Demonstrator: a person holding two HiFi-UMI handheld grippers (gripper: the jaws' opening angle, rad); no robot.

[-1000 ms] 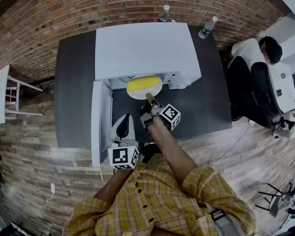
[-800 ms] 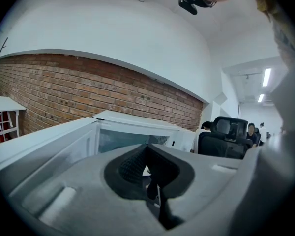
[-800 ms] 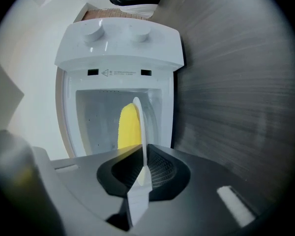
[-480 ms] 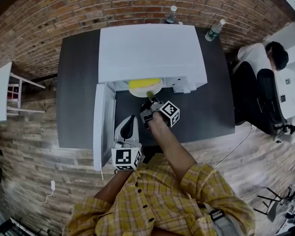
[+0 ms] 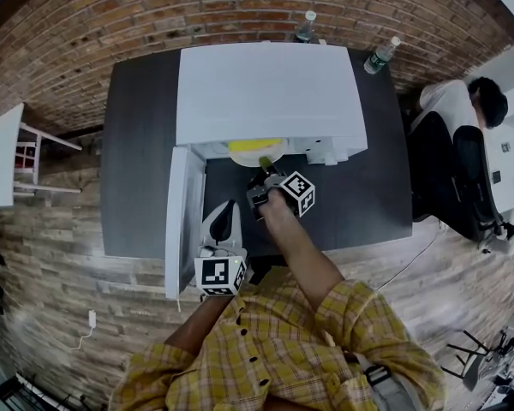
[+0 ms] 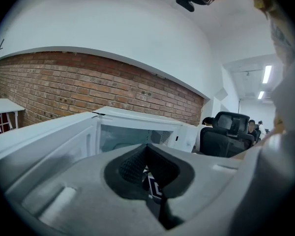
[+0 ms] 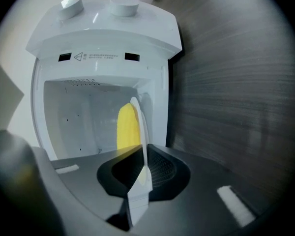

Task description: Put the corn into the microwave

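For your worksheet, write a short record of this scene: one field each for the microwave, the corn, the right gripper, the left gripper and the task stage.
Microwave: white microwave on a dark table, with its door swung open on the person's left.
Corn: yellow corn lying on a white plate, at the mouth of the cavity.
Right gripper: right gripper, jaws shut on the plate's near rim.
Left gripper: left gripper beside the open door, jaws together, holding nothing.
Task stage: plate going in, not yet released.
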